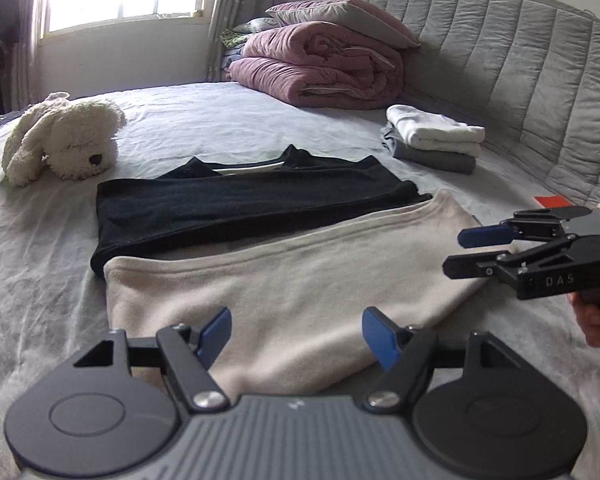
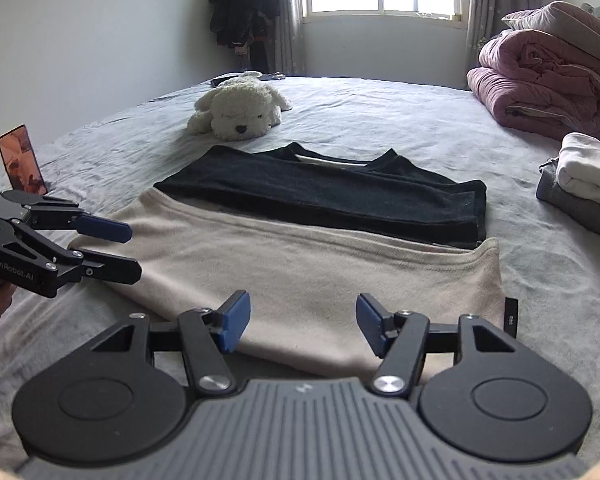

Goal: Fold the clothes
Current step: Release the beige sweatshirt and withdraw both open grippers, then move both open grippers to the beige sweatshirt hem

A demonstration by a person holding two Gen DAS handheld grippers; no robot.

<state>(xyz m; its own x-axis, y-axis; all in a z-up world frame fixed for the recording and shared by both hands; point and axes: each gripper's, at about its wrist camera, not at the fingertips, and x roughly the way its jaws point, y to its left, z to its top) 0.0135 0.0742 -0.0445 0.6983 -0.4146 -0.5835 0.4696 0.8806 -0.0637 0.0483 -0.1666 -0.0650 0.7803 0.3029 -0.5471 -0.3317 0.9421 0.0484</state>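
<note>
A black top [image 1: 240, 200] [image 2: 340, 192] lies flat on the grey bed sheet [image 1: 40, 260], its collar toward the far side. A beige fabric layer [image 1: 300, 280] [image 2: 300, 272] covers its near part; whether it belongs to the same garment I cannot tell. My left gripper [image 1: 296, 332] hovers over the beige layer's near edge, open, with nothing between its blue pads. My right gripper [image 2: 300, 320] stands open over the same edge, also holding nothing. Each one appears in the other's view, the right gripper [image 1: 456, 252] at the cloth's right corner and the left gripper [image 2: 134, 252] at its left corner.
A white plush dog [image 1: 64, 140] [image 2: 240, 108] lies beyond the top. A folded pink duvet [image 1: 320, 68] with a pillow rests by the padded headboard [image 1: 520, 80]. A stack of folded white and grey clothes [image 1: 432, 140] [image 2: 584, 184] sits at the right. A phone [image 2: 22, 160] stands at the left.
</note>
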